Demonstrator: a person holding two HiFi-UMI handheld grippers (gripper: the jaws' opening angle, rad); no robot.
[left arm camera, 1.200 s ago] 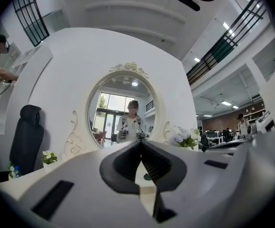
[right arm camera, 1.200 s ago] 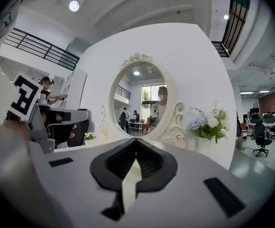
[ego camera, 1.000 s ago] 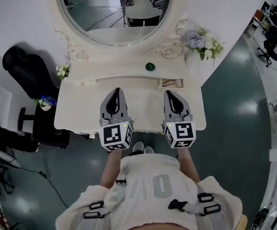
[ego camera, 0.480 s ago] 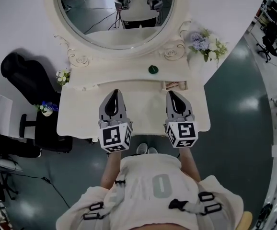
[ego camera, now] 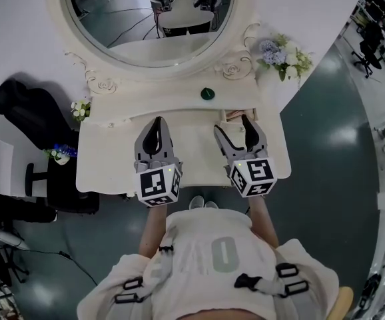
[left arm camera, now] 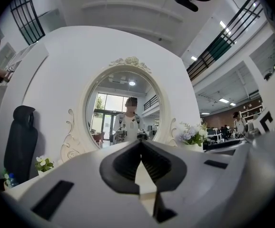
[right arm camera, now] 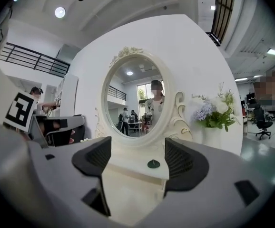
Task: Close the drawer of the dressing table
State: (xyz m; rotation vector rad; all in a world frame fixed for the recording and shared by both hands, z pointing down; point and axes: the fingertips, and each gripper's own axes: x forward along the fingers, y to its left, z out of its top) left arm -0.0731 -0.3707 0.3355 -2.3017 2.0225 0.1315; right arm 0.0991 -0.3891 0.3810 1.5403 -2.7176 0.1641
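The cream dressing table (ego camera: 112,159) stands under an oval mirror (ego camera: 146,19). Its small right drawer (ego camera: 231,115) is pulled out and shows pale contents. My right gripper (ego camera: 234,129) hovers over the tabletop just in front of that drawer. Its jaws are opening and nothing is between them; in the right gripper view the right gripper (right arm camera: 137,158) frames only the table. My left gripper (ego camera: 155,127) is shut and empty over the table's middle, and the left gripper (left arm camera: 141,144) points at the mirror.
A small dark green knob-like object (ego camera: 208,93) sits on the raised shelf behind the drawer. A vase of flowers (ego camera: 282,57) stands at the back right, a small bouquet (ego camera: 80,109) at the left. A black chair (ego camera: 26,115) and a dark side table (ego camera: 59,179) stand left.
The right gripper's jaws have gone from shut to wide open. Both grippers have edged toward the back of the table.
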